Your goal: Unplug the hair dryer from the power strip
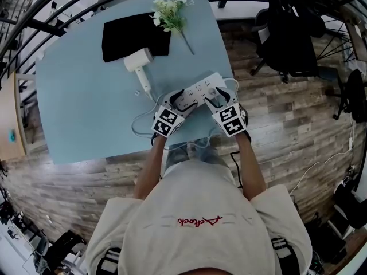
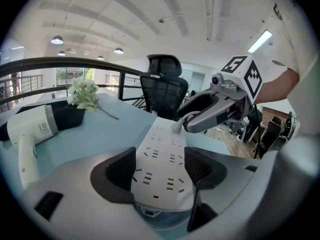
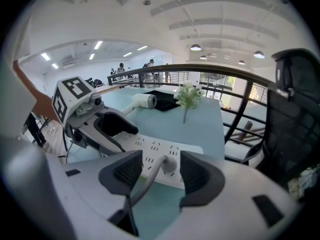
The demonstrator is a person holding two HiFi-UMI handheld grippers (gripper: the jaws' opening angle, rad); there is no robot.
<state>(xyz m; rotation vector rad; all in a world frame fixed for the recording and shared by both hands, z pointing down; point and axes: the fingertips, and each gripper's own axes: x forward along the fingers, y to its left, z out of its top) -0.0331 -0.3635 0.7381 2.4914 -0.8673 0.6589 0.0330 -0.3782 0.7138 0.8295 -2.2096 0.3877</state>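
Left gripper [image 2: 159, 165]: I have the power strip [image 1: 200, 89] clamped at its near end. Right gripper [image 3: 161, 170] open, plug [image 3: 169, 164] between my jaws, seated in the strip. Hair dryer [image 1: 139, 62] lies beyond the strip.

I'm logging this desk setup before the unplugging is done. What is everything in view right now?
table: one, light blue, under everything
power strip: one, white, near table edge
plug: one, white with cable, in the strip's end away from the left gripper
hair dryer: one, white, at the cloth's near edge
cloth: one, black, far side of table
flowers: one bunch, white and green, beside cloth
office chair: one, black, right of table
floor: wood planks
left gripper: one, grey, clamped on the strip's end
right gripper: one, grey, jaws open either side of the plug
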